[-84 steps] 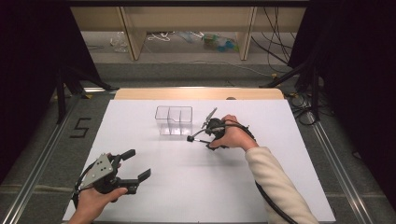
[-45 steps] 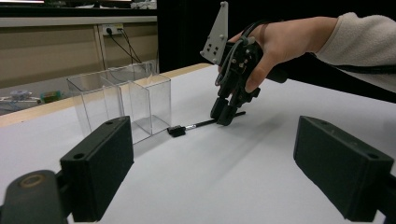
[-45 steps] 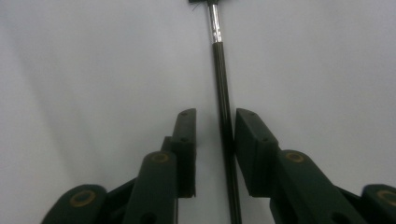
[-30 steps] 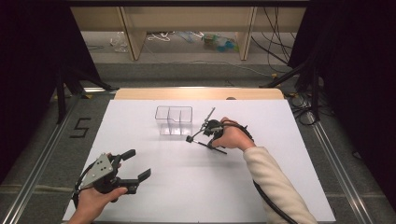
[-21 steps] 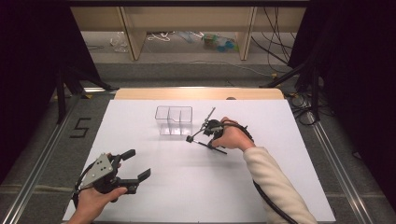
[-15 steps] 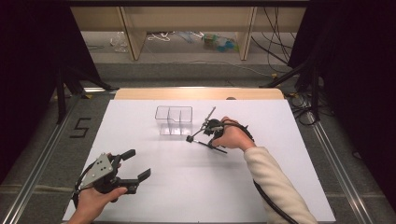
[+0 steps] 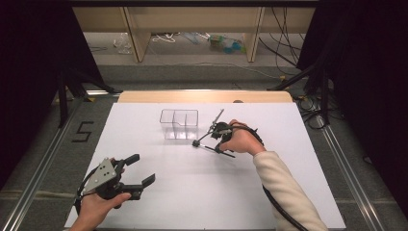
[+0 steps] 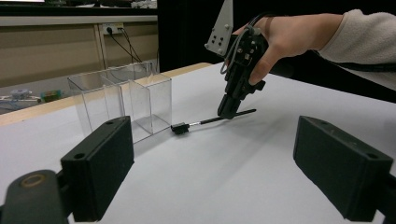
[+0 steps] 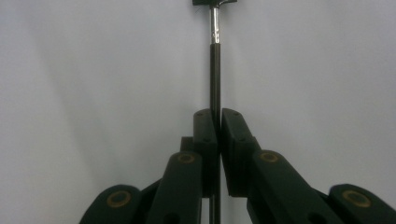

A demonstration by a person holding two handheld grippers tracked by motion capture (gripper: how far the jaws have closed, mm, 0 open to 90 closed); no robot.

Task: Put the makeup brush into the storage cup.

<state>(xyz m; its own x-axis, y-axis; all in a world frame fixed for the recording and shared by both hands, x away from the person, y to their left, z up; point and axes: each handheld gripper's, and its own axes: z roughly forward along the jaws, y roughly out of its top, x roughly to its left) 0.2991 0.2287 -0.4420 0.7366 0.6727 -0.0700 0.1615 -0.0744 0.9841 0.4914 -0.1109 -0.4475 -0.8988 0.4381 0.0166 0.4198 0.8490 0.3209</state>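
A thin black brush with a silver collar and a small black head lies on the white table sheet, just right of a clear divided box. My right gripper points down and is shut on the brush's handle, which runs straight out between the pads. In the left gripper view the right gripper pinches the brush beside the clear box. At the near left my left gripper is held open with nothing between its jaws, as its own view also shows.
A wooden strip borders the table's far edge. Shelving legs and cables stand on the floor beyond. A metal rail runs along the right side, and another along the left.
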